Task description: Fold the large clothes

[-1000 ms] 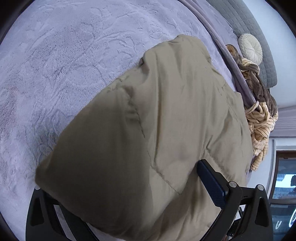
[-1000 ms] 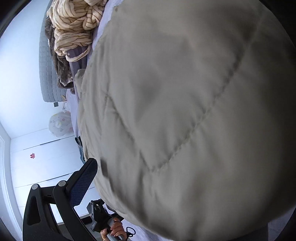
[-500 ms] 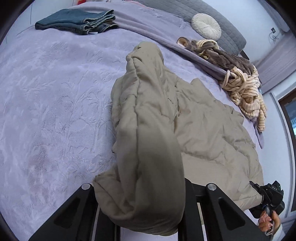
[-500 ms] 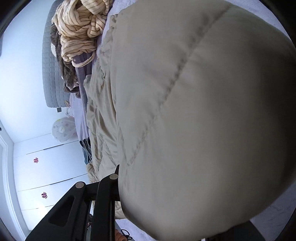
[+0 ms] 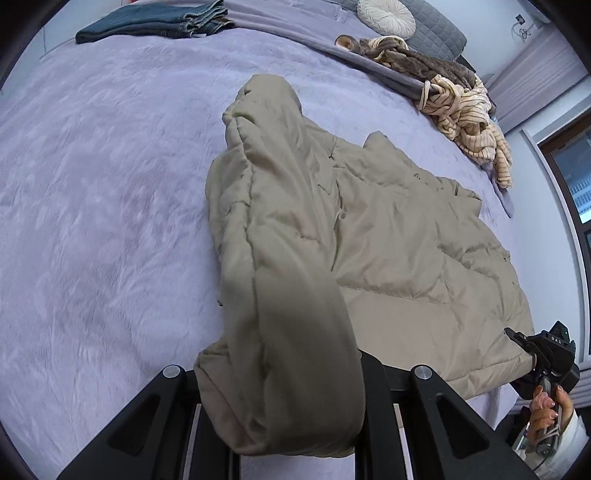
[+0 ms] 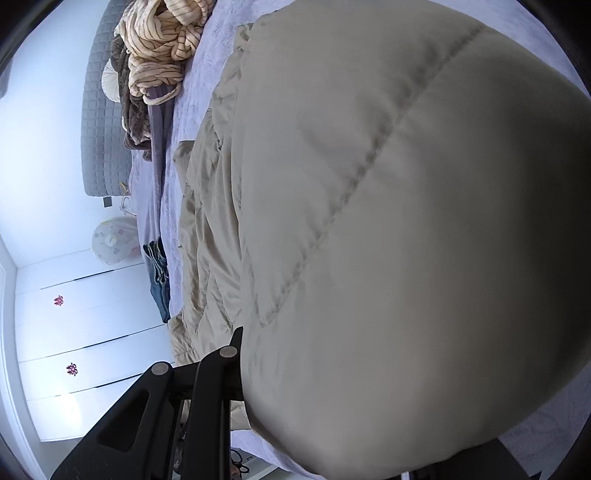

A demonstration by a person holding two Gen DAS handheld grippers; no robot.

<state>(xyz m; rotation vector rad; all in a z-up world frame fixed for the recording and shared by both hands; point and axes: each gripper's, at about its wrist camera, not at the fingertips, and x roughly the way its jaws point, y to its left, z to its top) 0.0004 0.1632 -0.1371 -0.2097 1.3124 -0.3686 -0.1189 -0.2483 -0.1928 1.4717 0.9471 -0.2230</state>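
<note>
A large beige padded coat (image 5: 406, 240) lies spread on the lilac bed cover (image 5: 92, 184). My left gripper (image 5: 280, 369) is shut on a thick fold of its near left edge, and the fabric bulges up between the fingers and hides their tips. At the lower right, my right gripper (image 5: 517, 338), held by a hand, is clamped on the coat's near hem corner. In the right wrist view the lifted coat (image 6: 406, 221) fills most of the picture. It presses against the one visible finger (image 6: 225, 354) of my right gripper (image 6: 295, 339).
Folded jeans (image 5: 155, 22) lie at the far left of the bed. A striped cream garment (image 5: 469, 110) and a brown one (image 5: 417, 59) are heaped at the far right, by a round cushion (image 5: 386, 16). White wardrobe doors (image 6: 74, 332) stand beyond the bed.
Both grippers went from open to shut on the coat's near edge. They have since pulled back and up, lifting that edge off the bed, and the left view has rolled.
</note>
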